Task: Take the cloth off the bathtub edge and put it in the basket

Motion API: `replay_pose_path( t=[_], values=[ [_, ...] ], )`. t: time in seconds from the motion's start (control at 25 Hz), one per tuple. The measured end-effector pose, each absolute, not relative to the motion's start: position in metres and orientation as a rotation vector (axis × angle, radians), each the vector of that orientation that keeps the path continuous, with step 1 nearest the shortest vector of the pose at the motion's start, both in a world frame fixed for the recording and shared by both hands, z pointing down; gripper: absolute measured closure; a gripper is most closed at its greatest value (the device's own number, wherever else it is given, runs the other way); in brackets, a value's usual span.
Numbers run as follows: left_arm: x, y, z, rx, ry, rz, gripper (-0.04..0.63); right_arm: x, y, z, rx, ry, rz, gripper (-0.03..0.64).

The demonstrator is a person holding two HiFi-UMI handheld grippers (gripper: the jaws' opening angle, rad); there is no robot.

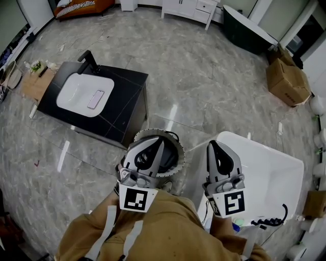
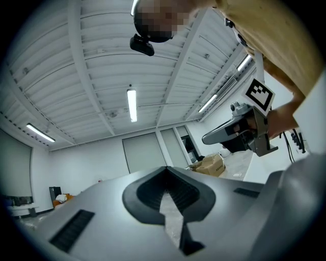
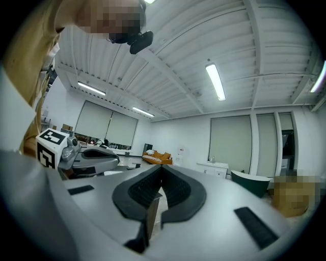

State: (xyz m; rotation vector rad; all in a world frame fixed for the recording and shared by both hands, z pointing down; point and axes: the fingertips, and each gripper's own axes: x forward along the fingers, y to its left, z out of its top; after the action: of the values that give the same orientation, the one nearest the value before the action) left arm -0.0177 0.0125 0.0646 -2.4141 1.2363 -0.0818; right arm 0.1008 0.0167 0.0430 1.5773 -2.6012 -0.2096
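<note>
Grey marbled floor, seen from standing height. Nearest: tan sleeves, each hand carrying one gripper, two in all, side by side and roughly level. Left gripper (image 1: 159, 148): jaws closed, nothing between them. Right gripper (image 1: 214, 148): jaws closed, likewise empty. Judgement: a carry posture with nothing in hand, either before the reach or after a drop. Under the left gripper, one round basket (image 1: 181, 153) stands on the floor just beside the white bathtub (image 1: 260, 144), probably so the transfer is short. Cloth: none shows on the visible tub rim; the basket's inside is dark and mostly covered by the gripper, so I cannot tell whether it lies there. The near tub edge is hidden behind the right gripper. Further out, one black vanity (image 1: 122, 104) has a tabletop with one white sink (image 1: 76, 94); one phone (image 1: 95, 99) lies in the bowl and one black faucet (image 1: 89, 61) stands at its back. Farthest: a second, dark bathtub (image 1: 247, 30), a cardboard box (image 1: 288, 81), a white cabinet (image 1: 191, 7) and an orange sofa (image 1: 81, 6).
</note>
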Motion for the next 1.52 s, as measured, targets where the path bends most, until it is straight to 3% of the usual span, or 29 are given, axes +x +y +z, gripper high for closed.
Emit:
replay_pose_path(
  t=[1.52],
  values=[
    [-0.059, -0.007, 0.058, -2.369, 1.297, -0.107, 0.591, 0.062, -0.001, 0.037, 1.521, -2.641, -0.231, 0.612]
  ],
)
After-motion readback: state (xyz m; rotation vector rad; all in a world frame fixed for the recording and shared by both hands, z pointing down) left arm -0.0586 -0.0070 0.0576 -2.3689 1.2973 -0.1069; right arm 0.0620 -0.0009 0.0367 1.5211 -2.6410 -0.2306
